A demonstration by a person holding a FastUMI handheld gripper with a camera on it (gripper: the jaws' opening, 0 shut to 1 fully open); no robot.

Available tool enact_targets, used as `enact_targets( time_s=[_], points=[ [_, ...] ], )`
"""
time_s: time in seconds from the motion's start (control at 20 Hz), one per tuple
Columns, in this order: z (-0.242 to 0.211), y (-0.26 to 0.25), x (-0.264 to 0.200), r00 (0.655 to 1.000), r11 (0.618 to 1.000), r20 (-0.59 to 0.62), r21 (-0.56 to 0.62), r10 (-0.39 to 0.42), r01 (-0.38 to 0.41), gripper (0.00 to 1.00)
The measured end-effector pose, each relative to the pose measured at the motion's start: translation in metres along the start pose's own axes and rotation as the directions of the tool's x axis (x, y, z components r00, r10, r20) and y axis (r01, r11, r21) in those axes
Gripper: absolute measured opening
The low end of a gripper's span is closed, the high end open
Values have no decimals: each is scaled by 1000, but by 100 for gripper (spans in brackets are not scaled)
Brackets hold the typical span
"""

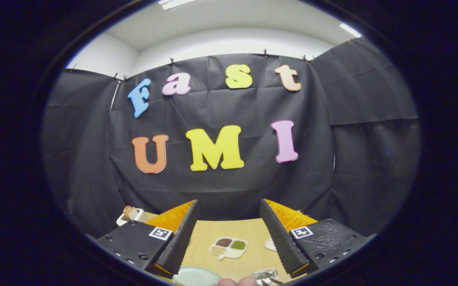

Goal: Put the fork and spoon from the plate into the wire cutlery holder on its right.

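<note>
Gripper view, near to far. My gripper (227,234) is released, fingers wide apart w/ nothing between them but bare tabletop, so no grasp on anything yet.

Nearest, down below the fingertips: a pale green round plate (196,277), partly cut off, sitting just under and inside my left finger. I can't make out the fork or spoon on the part of the plate I see; too little of it shows. Just right of the plate, a bit of a person's fingers (237,281) shows at the lowest point. Right of that again, under my right finger, sits the shiny wire cutlery holder (266,275), w/ what looks like a thin metal handle poking from it toward the right. Could be one utensil already in; too small to say which.

The relation that matters, as I judge it: plate lies below-left of the jaws, holder below-right, both nearer to me than the fingertips. I'm aimed over them at the wall, so I'd need to tip down and back toward the plate. Long axis of the cutlery: can't tell.

Further out, between the fingers on the light wooden table (253,232): a white divided dish (228,248) w/ a small handle, three compartments holding dark brown, green and pale tan grains. A small white object (270,244) lies just beside my right finger. Beyond my left finger, a white holder w/ brown wooden piece (130,214) stands at the table's far edge.
</note>
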State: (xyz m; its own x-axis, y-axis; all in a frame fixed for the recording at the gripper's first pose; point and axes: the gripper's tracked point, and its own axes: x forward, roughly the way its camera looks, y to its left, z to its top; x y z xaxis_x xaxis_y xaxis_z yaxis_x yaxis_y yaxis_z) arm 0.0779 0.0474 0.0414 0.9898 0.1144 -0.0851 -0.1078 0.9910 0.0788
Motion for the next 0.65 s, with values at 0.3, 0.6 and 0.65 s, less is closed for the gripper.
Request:
enact_targets(
  time_s=[0.3, 0.6, 0.65],
  points=[
    [-9, 8, -3, 1000, 1000, -5, 0, 0, 0, 95],
    [-1, 23, -13, 1000, 1000, 15, -10, -1, 2, 95],
    [-4, 27, -13, 1000, 1000, 13, -14, 1, -1, 95]
  ],
)
